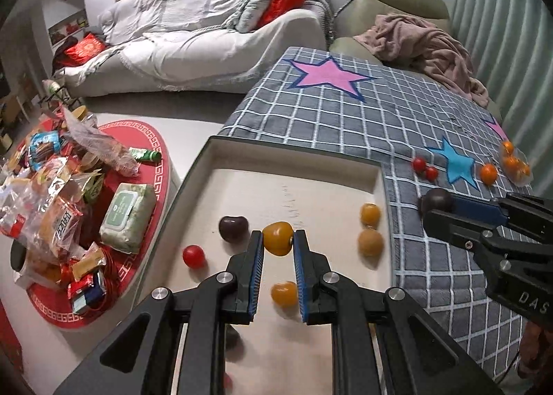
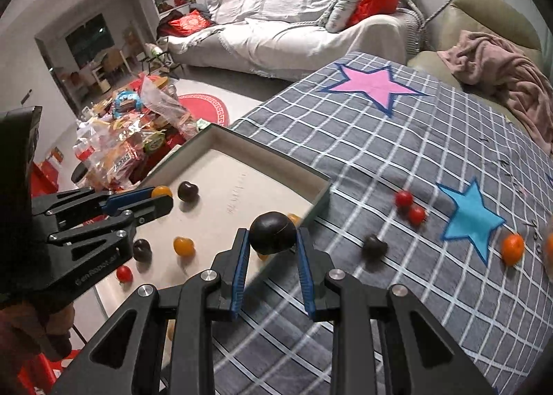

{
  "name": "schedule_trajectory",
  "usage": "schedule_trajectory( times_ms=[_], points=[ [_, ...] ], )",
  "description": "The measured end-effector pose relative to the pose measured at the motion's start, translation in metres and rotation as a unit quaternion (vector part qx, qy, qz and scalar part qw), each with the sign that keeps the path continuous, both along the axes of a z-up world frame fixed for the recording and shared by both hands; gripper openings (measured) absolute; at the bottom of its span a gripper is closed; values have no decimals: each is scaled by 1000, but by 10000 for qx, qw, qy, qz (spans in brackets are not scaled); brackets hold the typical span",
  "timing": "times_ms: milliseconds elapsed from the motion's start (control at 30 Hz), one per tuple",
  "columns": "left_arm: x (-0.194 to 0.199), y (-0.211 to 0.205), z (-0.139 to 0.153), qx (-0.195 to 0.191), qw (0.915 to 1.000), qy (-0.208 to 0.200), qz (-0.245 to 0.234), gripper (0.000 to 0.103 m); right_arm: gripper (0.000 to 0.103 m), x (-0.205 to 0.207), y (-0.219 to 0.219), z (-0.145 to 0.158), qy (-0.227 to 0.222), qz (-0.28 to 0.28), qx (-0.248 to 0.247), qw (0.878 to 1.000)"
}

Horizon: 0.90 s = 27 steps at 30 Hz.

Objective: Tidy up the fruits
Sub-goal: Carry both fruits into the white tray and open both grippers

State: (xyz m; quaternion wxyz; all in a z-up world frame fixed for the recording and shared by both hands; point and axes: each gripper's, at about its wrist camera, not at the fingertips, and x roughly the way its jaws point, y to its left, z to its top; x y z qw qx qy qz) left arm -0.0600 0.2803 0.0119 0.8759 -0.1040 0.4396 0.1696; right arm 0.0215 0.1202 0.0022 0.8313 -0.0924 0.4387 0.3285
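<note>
Left wrist view:
Left gripper point(image 1: 278, 239): clamped on a yellow fruit point(image 1: 277, 238) at its fingertips, above the tray point(image 1: 293, 153) floor.
Yellow fruit axis: roundish, slightly wider across the jaws.
Right gripper point(image 1: 437, 204): holds a dark plum point(image 1: 436, 201) over the checked blanket point(image 1: 397, 125), beyond the tray's right edge.

Right wrist view:
Right gripper point(image 2: 273, 239): clamped on the dark plum point(image 2: 273, 232), round, above the tray point(image 2: 321, 194) right edge.
Left gripper point(image 2: 162, 198): holds the yellow fruit point(image 2: 161, 191) near the tray's left edge.

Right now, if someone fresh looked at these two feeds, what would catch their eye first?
Both grippers are loaded: the left gripper pinches a yellow fruit above the shallow tray, and the right gripper clamps a dark plum at the tray's edge. Next come the bright pink star on the grey checked blanket and the loose red tomatoes beside the blue star.
</note>
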Motion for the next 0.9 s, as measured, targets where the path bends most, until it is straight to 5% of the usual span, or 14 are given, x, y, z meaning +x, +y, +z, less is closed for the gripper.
schedule_trajectory(
  times_ms=[500,900],
  points=[
    [46,8,-43,58,9987,500,73,19,29,56,44,-49,346,-108,-361,9987],
    [51,5,-56,121,9963,856,-7,20,34,63,56,-65,463,24,-613,9970]
  ],
)
